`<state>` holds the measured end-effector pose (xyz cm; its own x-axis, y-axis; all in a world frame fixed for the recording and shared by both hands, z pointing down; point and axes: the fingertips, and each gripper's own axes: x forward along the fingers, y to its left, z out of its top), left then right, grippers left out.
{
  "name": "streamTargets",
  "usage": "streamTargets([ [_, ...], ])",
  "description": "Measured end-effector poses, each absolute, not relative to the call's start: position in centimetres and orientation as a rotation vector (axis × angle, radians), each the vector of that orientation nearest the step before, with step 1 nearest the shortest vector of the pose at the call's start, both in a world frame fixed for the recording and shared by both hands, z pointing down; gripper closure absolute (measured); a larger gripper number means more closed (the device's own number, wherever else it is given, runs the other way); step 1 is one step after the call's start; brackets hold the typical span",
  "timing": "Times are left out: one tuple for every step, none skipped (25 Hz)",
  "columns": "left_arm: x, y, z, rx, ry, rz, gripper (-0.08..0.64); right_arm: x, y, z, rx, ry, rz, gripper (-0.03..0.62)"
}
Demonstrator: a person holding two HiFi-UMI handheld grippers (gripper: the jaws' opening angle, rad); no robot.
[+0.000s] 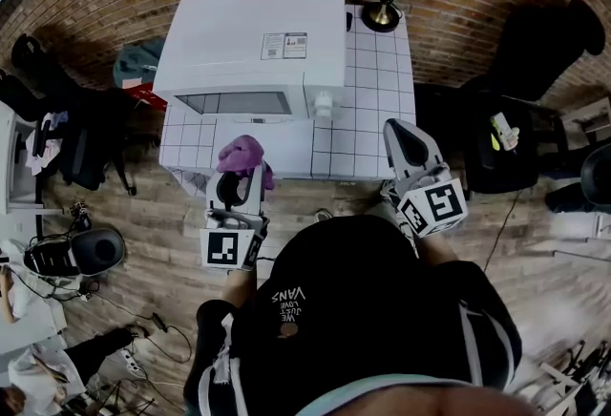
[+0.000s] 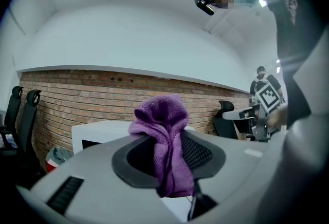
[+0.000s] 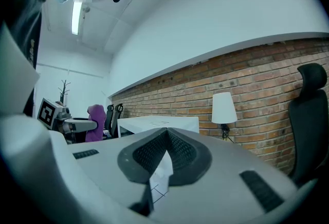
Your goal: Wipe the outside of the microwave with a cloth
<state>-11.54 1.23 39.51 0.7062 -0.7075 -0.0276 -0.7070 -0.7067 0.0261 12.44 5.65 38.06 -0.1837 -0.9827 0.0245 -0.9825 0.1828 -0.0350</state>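
Left gripper [image 1: 238, 183] clamped on the purple cloth [image 1: 241, 155], microwave [image 1: 253, 42] just ahead, no contact. Right gripper [image 1: 409, 147] alongside, jaws together on nothing. The cloth sits bunched above the jaws; dragged hard across the microwave, it could pull free, I'd say.

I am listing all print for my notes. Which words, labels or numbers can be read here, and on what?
"VANS": upside down on the person's black shirt; smaller words beside it are too small to read.
The sticker on top of the microwave: too small to read.
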Motion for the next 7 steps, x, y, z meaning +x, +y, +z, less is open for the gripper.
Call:
streamTargets([
  [-11.53, 1.26, 39.5, 2.891, -1.194, -0.057, 0.419, 12.41, 5.69, 38.06, -2.008, 2.413, -0.067, 0.594],
  [-11.5, 1.28, 39.49, 2.894, -1.19, -0.059, 0.419, 12.39, 5.73, 38.04, -2.01, 2.412, -0.066, 0.594],
  [-11.47, 1.3, 39.47, 2.895, -1.187, -0.061, 0.419, 12.37, 5.77, 38.02, -2.013, 2.41, -0.063, 0.595],
  [-11.43, 1.33, 39.47, 2.894, -1.184, -0.062, 0.419, 12.36, 5.8, 37.98, -2.015, 2.409, -0.061, 0.594],
  [-11.41, 1.37, 39.48, 2.892, -1.181, -0.062, 0.419, 12.34, 5.84, 37.96, -2.016, 2.408, -0.06, 0.594],
  [-11.39, 1.4, 39.5, 2.891, -1.179, -0.062, 0.419, 12.32, 5.89, 37.94, -2.018, 2.406, -0.059, 0.595],
  [-11.36, 1.44, 39.51, 2.89, -1.175, -0.062, 0.419, 12.3, 5.93, 37.92, -2.02, 2.405, -0.058, 0.595],
])
